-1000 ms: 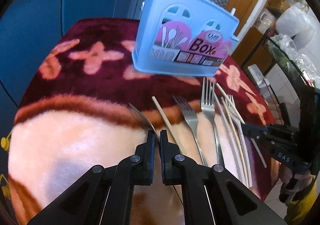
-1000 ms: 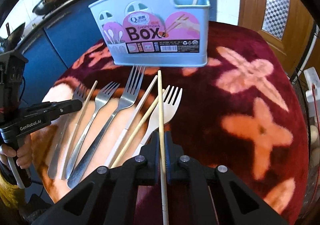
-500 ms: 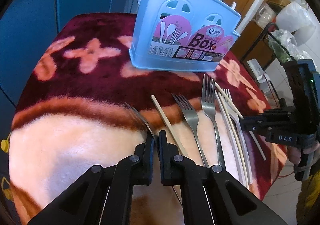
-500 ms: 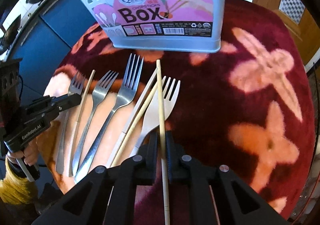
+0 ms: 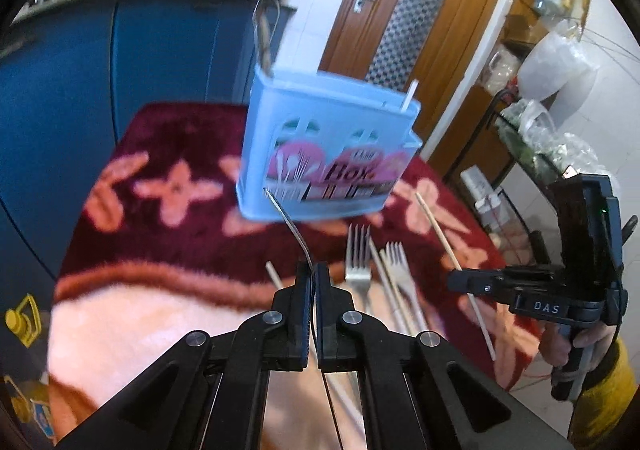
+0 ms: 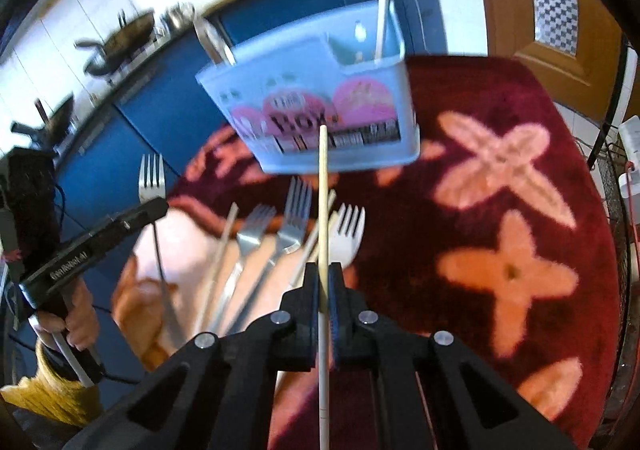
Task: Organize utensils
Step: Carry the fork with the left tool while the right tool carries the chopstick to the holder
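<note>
Maroon flowered cloth (image 6: 500,178) covers the bench; since a second ago both grippers have lifted clear, left gripper (image 5: 311,274) jaws clamped on a fork (image 6: 152,178), right gripper (image 6: 323,276) jaws pinching a chopstick (image 6: 323,186), both likely bound for the blue box (image 5: 320,154) beyond.

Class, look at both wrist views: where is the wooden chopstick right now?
The wooden chopstick is clamped in the right gripper, lifted above the forks, its tip pointing toward the blue utensil box.
</note>
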The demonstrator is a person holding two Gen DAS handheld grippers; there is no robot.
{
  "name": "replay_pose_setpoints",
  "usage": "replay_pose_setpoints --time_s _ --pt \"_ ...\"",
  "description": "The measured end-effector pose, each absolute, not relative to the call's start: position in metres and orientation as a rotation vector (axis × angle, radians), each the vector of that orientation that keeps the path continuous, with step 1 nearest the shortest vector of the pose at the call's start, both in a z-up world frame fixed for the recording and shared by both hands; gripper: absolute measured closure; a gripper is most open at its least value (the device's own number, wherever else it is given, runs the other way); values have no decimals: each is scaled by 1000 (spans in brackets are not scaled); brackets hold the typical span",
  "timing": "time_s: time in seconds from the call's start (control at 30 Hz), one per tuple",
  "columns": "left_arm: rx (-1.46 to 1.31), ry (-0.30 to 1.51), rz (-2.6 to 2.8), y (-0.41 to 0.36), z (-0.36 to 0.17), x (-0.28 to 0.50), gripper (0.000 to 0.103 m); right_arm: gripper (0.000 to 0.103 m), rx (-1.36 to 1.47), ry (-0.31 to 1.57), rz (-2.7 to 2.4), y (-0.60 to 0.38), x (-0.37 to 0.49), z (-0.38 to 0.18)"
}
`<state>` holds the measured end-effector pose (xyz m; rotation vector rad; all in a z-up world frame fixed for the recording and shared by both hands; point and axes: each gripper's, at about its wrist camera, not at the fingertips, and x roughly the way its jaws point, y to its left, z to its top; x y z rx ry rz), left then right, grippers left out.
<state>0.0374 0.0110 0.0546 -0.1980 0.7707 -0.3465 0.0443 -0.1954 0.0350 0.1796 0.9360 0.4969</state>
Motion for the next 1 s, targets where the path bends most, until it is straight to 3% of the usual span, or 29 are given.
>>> replay_pose_setpoints --time_s 0.43,1.0 --pt "-182 604 -361 1 108 37 102 97 298 680 494 -209 38 83" --pt "-129 425 -293 5 183 76 102 97 329 589 491 -219 56 97"
